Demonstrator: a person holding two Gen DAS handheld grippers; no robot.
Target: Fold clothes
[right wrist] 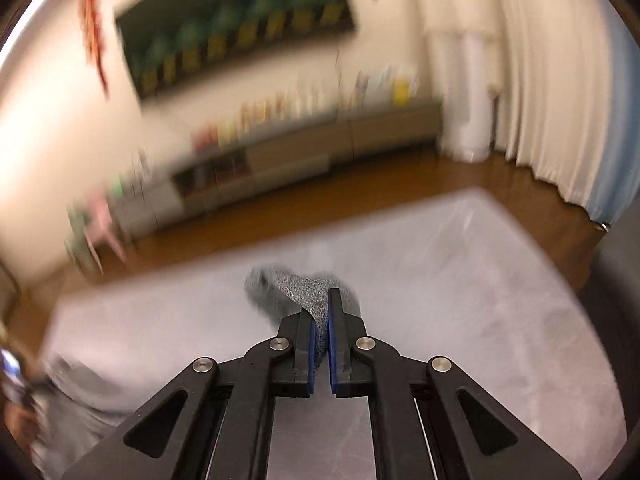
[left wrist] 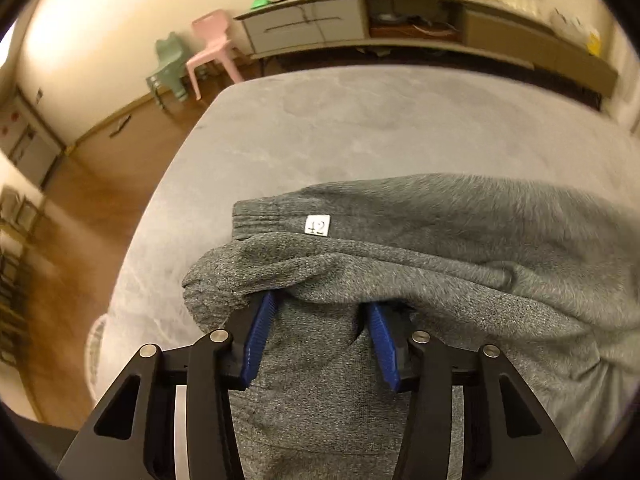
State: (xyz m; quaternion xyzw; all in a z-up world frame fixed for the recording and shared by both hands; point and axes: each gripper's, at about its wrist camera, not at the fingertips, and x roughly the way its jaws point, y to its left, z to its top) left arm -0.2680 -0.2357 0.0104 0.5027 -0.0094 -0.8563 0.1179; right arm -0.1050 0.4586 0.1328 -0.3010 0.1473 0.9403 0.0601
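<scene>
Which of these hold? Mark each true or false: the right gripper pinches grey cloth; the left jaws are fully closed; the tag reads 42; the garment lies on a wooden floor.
1. The right gripper pinches grey cloth. True.
2. The left gripper is fully closed. False: its jaws stand apart, with cloth draped over the tips.
3. The tag reads 42. True.
4. The garment lies on a wooden floor. False: it lies on a grey surface.
</scene>
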